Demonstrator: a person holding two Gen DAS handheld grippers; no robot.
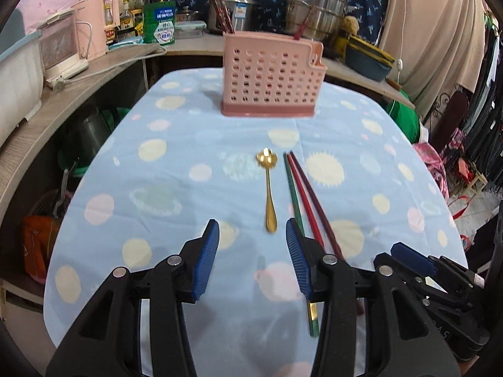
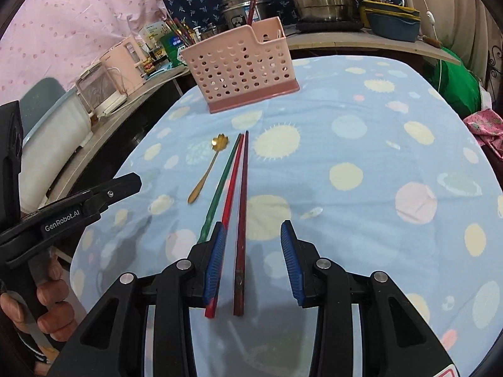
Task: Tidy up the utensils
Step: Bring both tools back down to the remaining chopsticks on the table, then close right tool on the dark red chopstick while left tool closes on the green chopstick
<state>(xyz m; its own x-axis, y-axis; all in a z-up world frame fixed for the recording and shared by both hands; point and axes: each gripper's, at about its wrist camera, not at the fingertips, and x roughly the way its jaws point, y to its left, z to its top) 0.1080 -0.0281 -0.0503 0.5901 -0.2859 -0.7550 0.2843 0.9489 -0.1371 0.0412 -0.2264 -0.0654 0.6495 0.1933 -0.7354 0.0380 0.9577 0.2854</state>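
Covering the table is a pale blue cloth (image 1: 176, 188) printed with cream, pink and green dots, and cluttered wooden shelves are running along its far and left sides, carrying stainless steel pots (image 1: 317, 6), a pink appliance (image 1: 94, 28) and a green box (image 1: 159, 22).

A pink perforated plastic utensil holder (image 1: 270, 78) is standing upright at the far end of the cloth, with dark red sticks poking out of its top. Nearer the cameras, a small gold metal spoon (image 1: 269, 188) with a flower-shaped bowl is lying flat, bowl pointing toward the holder. Just to its right, three chopsticks are lying side by side, close together: a green chopstick (image 1: 294, 188), a red chopstick (image 1: 303, 194) and a dark maroon chopstick (image 1: 314, 201).

The left gripper (image 1: 251, 260) is hovering with its blue-padded jaws spread apart and nothing between them, the spoon's handle end lying just ahead of the gap.

The right gripper (image 2: 253, 260) is likewise standing wide, its jaws straddling the near end of the maroon chopstick (image 2: 241, 235), while the red chopstick (image 2: 231, 188) is passing right beside the left pad. Neither pad appears to be pressing on a stick.
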